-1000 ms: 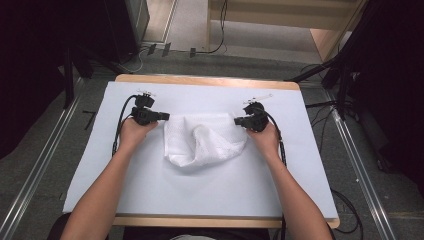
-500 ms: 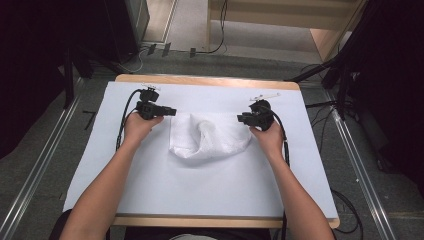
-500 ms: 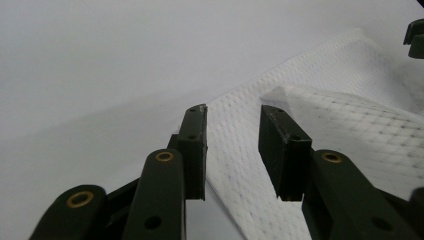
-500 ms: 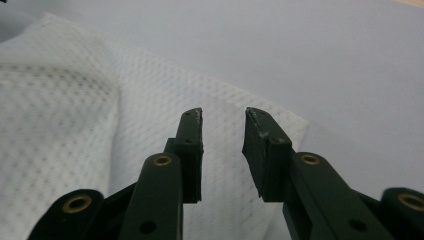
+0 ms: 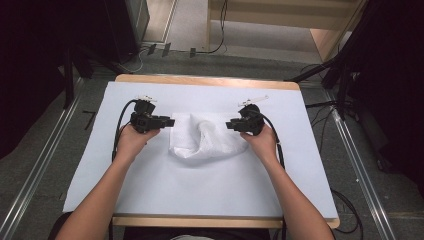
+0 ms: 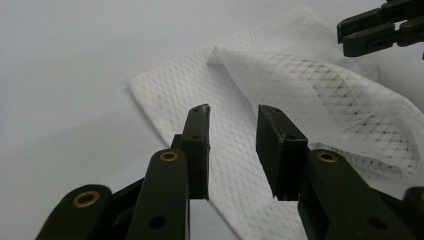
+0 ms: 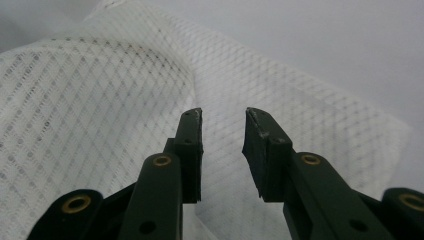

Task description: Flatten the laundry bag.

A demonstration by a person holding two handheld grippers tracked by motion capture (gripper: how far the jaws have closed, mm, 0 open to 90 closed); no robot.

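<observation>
Near the middle of the desk [image 5: 150, 200], on its pale cover, lies the white mesh cloth [image 5: 202, 140], rumpled, with one flap raised and folded over toward the centre. I judge the folding or smoothing only partly done: the cloth is neither flat nor neatly doubled, a hump stands in its middle, and its near edge runs crooked.

My left hand-held gripper [image 5: 170, 121] hangs at the cloth's left edge with its jaws spread and nothing between them; in the left gripper view [image 6: 232, 145] the flat single layer lies just beyond the tips. My right hand-held gripper [image 5: 229, 125] hangs at the right edge, jaws likewise parted and empty, with the mesh [image 7: 100, 100] close under them in the right gripper view.

What is left, as I judge it, is to take hold of an edge or corner on each side and draw the cloth even.

Room is ample: the cover is bare all round the cloth, the desk's edges are well apart from it, and nothing else stands near my hands.
</observation>
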